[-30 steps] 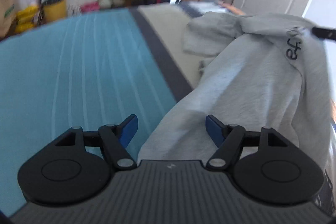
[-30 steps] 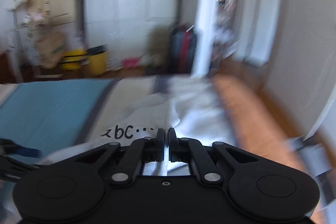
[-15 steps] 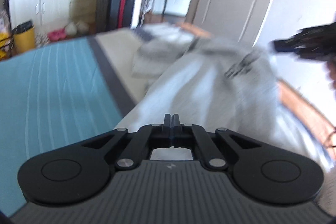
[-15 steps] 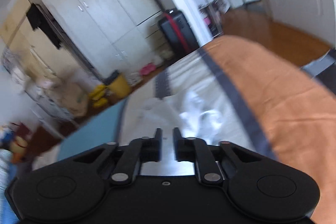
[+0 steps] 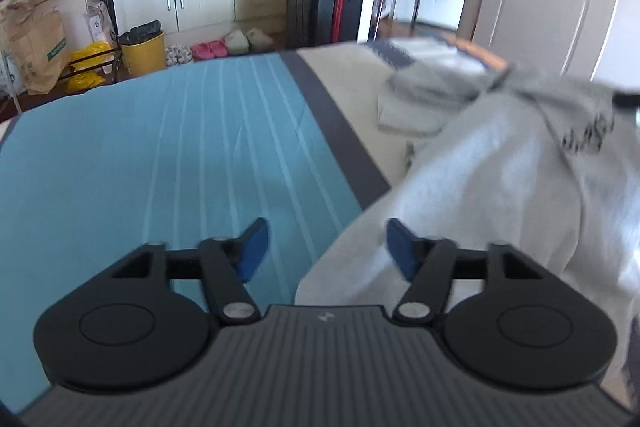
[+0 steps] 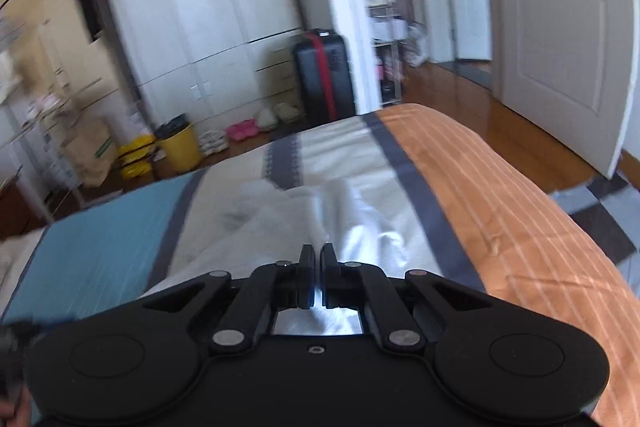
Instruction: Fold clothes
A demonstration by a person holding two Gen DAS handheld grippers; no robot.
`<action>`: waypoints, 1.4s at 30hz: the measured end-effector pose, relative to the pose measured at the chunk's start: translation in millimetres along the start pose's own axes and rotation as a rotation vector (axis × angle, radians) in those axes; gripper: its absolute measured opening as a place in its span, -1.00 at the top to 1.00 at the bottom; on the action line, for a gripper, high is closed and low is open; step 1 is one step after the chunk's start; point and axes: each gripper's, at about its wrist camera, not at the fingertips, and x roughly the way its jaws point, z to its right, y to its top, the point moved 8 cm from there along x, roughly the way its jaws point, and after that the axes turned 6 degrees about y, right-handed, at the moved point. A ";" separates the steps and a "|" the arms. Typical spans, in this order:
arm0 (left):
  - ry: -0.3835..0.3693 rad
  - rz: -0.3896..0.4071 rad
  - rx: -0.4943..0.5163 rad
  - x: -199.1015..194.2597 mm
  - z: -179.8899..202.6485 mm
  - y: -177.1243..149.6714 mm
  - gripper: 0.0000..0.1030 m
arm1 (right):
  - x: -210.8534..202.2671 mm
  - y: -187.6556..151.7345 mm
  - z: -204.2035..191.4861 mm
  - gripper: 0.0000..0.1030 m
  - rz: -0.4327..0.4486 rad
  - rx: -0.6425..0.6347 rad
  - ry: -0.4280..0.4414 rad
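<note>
A light grey sweatshirt (image 5: 500, 179) with dark lettering lies across the cream middle strip of the bed (image 5: 160, 167). Its right side is pulled up into a peak at the dark tip of my right gripper (image 5: 626, 101). In the right wrist view that gripper (image 6: 317, 259) has its jaws closing to a thin slit on a ridge of the grey cloth (image 6: 272, 223). My left gripper (image 5: 327, 250) hovers at the sweatshirt's near left corner. Its jaws are opening, the blue pads wide apart. The cloth's edge lies below and between them, untouched.
The bedspread has a teal panel on the left and an orange striped panel (image 6: 500, 207) on the right. Beyond the bed's foot stand a dark suitcase (image 5: 324, 3), a yellow bin (image 5: 144, 51), slippers and white wardrobes. A white door (image 6: 560, 47) stands open at the right.
The left jaws were open, then shut half a second ago, and now stand wide again. The right jaws parted slightly and have closed again, and the right view has rolled and shifted sideways.
</note>
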 end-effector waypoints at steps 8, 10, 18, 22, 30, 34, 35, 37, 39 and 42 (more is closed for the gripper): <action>-0.100 -0.148 -0.032 1.0 12.7 -29.2 -0.42 | -47.0 -21.4 -41.7 0.92 -0.131 0.168 0.438; -0.105 -0.145 -0.030 -1.6 12.3 -30.1 -0.42 | -55.9 -26.8 -51.3 0.92 -0.162 0.149 0.487; -0.120 -0.106 0.039 -3.1 19.1 -22.8 0.94 | -28.7 -77.1 -77.2 0.92 -0.425 0.088 0.534; -0.185 -0.030 0.005 -34.3 25.4 -5.0 0.94 | -5.5 -91.3 -67.5 0.92 -0.475 0.071 0.450; -0.293 -0.007 -0.195 -74.4 11.9 1.9 0.94 | -38.2 -77.5 -99.6 0.91 -0.431 0.130 0.737; -0.330 -0.045 -0.394 -79.1 -9.1 -6.6 0.93 | -49.2 -89.7 -129.6 0.91 -0.478 -0.046 0.791; -0.314 -0.067 -0.399 -73.5 -10.7 -10.9 0.93 | -47.3 -91.9 -132.3 0.82 -0.484 -0.076 0.783; -0.283 -0.112 -0.410 -62.4 -14.0 -19.7 0.93 | -41.8 -88.9 -132.1 0.78 -0.469 -0.097 0.765; -0.248 -0.148 -0.383 -51.7 -11.6 -25.3 0.93 | -40.0 -78.2 -127.3 0.39 -0.424 -0.081 0.740; -0.221 -0.188 -0.348 -38.7 -6.2 -30.0 0.92 | -44.5 -57.5 -117.8 0.12 -0.313 -0.032 0.710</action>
